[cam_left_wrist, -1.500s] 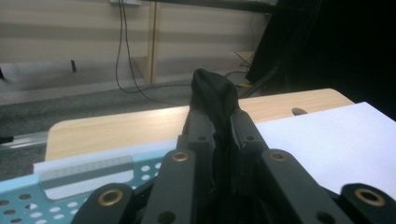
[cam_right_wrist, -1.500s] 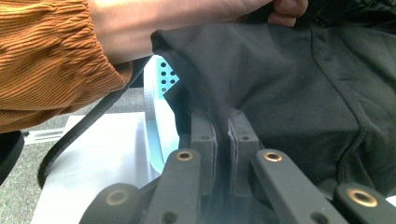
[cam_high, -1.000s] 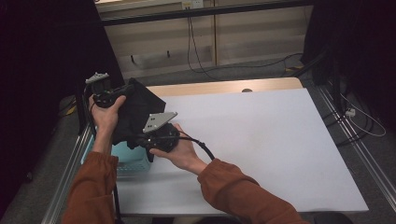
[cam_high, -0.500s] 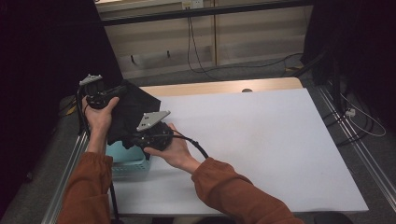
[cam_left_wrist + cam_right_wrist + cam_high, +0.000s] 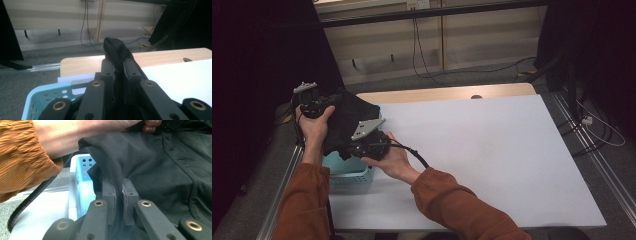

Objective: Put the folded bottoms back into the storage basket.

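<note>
A black garment (image 5: 346, 120) hangs spread between my two grippers over a light blue perforated basket (image 5: 348, 176) at the table's left edge. My left gripper (image 5: 337, 97) holds it up at the far left, jaws shut on a bunched fold of the cloth (image 5: 115, 53). My right gripper (image 5: 357, 144) sits lower and nearer, shut on another edge of the garment (image 5: 155, 170). In the right gripper view the cloth runs between the pads (image 5: 109, 192), with the basket wall (image 5: 85, 187) just left of them and a hand and orange sleeve (image 5: 22, 157) above.
The white table top (image 5: 492, 150) stretches to the right of the basket, with a wooden strip (image 5: 447, 93) along its far edge. Metal rails (image 5: 287, 185) run down both sides of the table. Cables (image 5: 422, 50) lie on the floor beyond.
Both hands have shifted left and slightly down with the garment, which now hangs lower over the basket. Both grips are unchanged.
</note>
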Available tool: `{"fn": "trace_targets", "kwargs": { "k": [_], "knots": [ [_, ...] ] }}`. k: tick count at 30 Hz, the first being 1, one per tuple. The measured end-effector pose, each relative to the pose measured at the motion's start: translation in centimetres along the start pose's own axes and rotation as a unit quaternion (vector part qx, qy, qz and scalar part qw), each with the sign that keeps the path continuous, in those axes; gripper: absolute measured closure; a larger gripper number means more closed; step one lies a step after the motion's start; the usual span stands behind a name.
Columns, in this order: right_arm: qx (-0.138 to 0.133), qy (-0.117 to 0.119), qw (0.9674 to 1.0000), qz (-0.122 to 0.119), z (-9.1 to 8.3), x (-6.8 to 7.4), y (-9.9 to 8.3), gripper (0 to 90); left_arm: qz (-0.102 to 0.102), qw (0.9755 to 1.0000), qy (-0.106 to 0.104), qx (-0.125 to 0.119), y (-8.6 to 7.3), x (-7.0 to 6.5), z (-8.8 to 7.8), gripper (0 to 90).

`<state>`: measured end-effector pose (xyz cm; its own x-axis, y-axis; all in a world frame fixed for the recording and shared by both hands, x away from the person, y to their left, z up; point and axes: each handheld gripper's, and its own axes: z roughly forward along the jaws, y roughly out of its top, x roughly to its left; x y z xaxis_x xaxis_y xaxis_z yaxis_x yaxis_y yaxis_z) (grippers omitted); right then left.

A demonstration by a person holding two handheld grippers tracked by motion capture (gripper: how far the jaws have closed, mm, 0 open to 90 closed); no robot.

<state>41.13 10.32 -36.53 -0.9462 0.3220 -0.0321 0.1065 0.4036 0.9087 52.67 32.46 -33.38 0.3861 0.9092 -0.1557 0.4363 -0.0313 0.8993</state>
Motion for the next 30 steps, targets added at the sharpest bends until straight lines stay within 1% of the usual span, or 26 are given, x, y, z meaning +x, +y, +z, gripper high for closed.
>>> {"fn": "trace_targets", "kwargs": {
  "k": [2,4,6,7,8,9,10,11,12,13,16,17,18,19,21,22,28,30],
  "knots": [
    [0.003,-0.002,1.0,-0.002,0.3,0.0,-0.1,84.4,0.007,1.0,0.002,0.0,-0.1,0.1,0.0,81.3],
    [0.008,-0.003,0.9999,-0.007,0.6,0.1,-0.2,84.4,0.007,0.9999,0.006,0.004,-0.3,0.3,0.0,81.3],
    [0.011,-0.003,0.9999,-0.006,0.8,0.0,-0.3,84.4,0.0,0.9999,0.011,0.003,-0.4,0.5,0.0,81.4],
    [0.012,-0.004,0.9999,-0.004,0.9,0.0,-0.4,84.4,0.001,0.9999,0.012,0.007,-0.5,0.7,0.0,81.4],
    [0.012,-0.004,0.9999,-0.004,0.9,-0.1,-0.4,84.4,0.004,0.9997,0.02,0.011,-0.5,0.7,0.0,81.3],
    [0.012,-0.004,0.9999,-0.002,1.0,-0.1,-0.4,84.4,0.0,0.9997,0.021,0.007,-0.6,0.9,-0.1,81.3],
    [0.013,-0.005,0.9999,-0.003,1.0,-0.1,-0.4,84.4,-0.003,0.9999,0.016,0.006,-0.7,1.0,0.0,81.3],
    [0.013,-0.005,0.9999,-0.003,1.1,-0.2,-0.4,84.4,-0.002,0.9999,0.014,0.006,-0.7,1.0,0.1,81.3],
    [0.014,-0.004,0.9999,-0.003,1.1,-0.2,-0.3,84.4,0.002,0.9998,0.016,0.009,-0.7,1.1,0.2,81.3],
    [0.014,-0.004,0.9999,-0.002,1.2,-0.2,-0.3,84.4,0.0,0.9999,0.013,0.011,-0.7,1.1,0.3,81.4],
    [0.016,-0.003,0.9999,0.0,1.3,-0.4,-0.2,84.4,0.008,0.9998,0.008,0.016,-0.8,1.0,0.9,81.3],
    [0.016,-0.002,0.9999,0.003,1.4,-0.5,-0.2,84.4,0.013,0.9997,0.008,0.019,-0.9,1.0,1.1,81.3],
    [0.017,-0.001,0.9998,0.004,1.5,-0.5,-0.3,84.4,0.013,0.9996,0.01,0.021,-0.9,0.9,1.3,81.3],
    [0.019,-0.001,0.9998,0.006,1.6,-0.5,-0.3,84.4,0.012,0.9996,0.008,0.024,-1.0,0.9,1.5,81.3],
    [0.023,-0.001,0.9997,0.01,1.9,-0.6,-0.5,84.3,0.015,0.9993,0.013,0.031,-1.2,1.0,1.8,81.3],
    [0.024,-0.002,0.9997,0.009,2.0,-0.6,-0.6,84.4,0.009,0.9994,0.014,0.032,-1.3,1.0,1.9,81.3],
    [0.03,-0.001,0.9994,0.015,2.6,-1.1,-0.7,84.4,0.014,0.9989,0.016,0.042,-1.6,1.3,2.3,81.2],
    [0.032,0.002,0.9994,0.016,2.8,-1.1,-0.9,84.3,0.011,0.9988,0.014,0.046,-1.7,1.4,2.4,81.2]
  ]
}}
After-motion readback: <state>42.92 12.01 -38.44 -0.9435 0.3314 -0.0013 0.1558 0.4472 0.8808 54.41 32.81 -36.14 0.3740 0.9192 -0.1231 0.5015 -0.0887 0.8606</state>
